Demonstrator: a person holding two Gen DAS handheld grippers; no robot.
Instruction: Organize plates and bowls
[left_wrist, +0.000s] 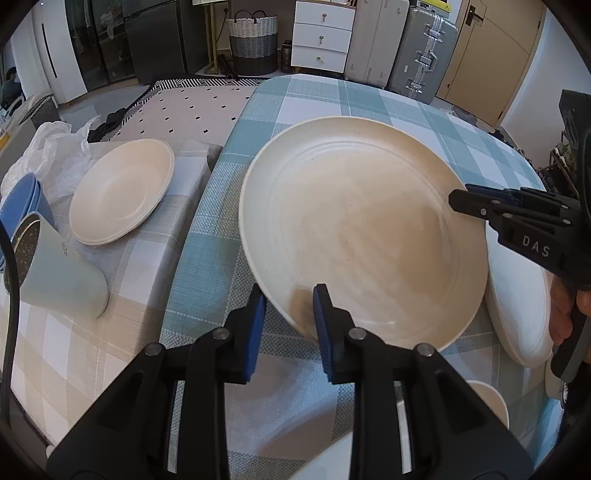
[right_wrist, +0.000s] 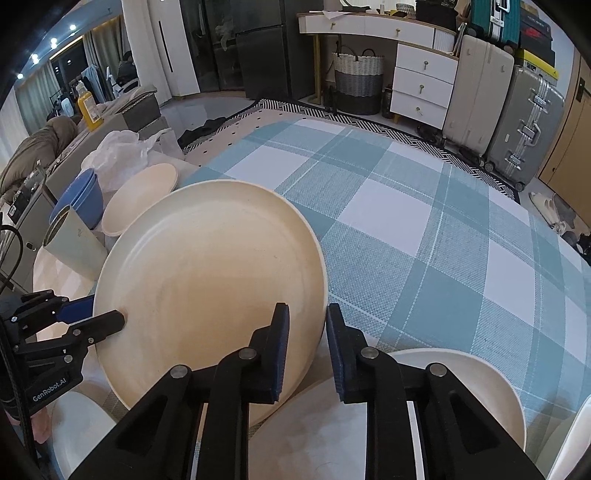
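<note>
Both the left gripper (left_wrist: 290, 330), marked "GenRobot.AI", and the right gripper (right_wrist: 307, 349), marked "DAS", clamp the cream plate (left_wrist: 364, 236).

Cream plate (left_wrist: 354, 229) between two hand-held grippers

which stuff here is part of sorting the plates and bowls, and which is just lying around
Job: large cream plate gripped by left gripper and right gripper; second cream plate; blue bowls; white plate.

Lying about: pale cup, plastic bag, woven basket, suitcases.
</note>
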